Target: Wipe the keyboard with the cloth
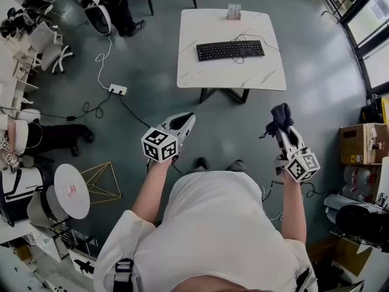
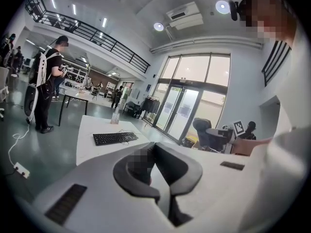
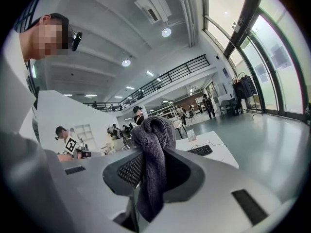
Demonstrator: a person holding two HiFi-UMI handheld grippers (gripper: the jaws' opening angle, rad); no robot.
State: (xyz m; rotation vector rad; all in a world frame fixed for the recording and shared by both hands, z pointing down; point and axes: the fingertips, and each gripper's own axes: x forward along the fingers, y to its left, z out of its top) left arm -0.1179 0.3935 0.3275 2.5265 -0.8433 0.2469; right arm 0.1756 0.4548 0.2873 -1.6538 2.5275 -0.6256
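A black keyboard [image 1: 230,50] lies on a white marble-look table [image 1: 194,72] some way ahead of me; it also shows small in the left gripper view [image 2: 115,138] and in the right gripper view [image 3: 200,150]. My right gripper [image 1: 281,121] is shut on a dark grey cloth [image 1: 279,119], which bunches above the jaws and hangs down between them [image 3: 153,164]. My left gripper [image 1: 186,123] is shut with nothing in it, jaws closed together [image 2: 156,152]. Both grippers are held in the air over the floor, well short of the table.
A small clear holder [image 1: 234,11] stands at the table's far edge. A white power strip [image 1: 117,89] and cables lie on the grey floor to the left. A person [image 2: 46,84] stands at the left. Cardboard boxes [image 1: 363,143] sit at the right, a round white stool [image 1: 72,190] near my left.
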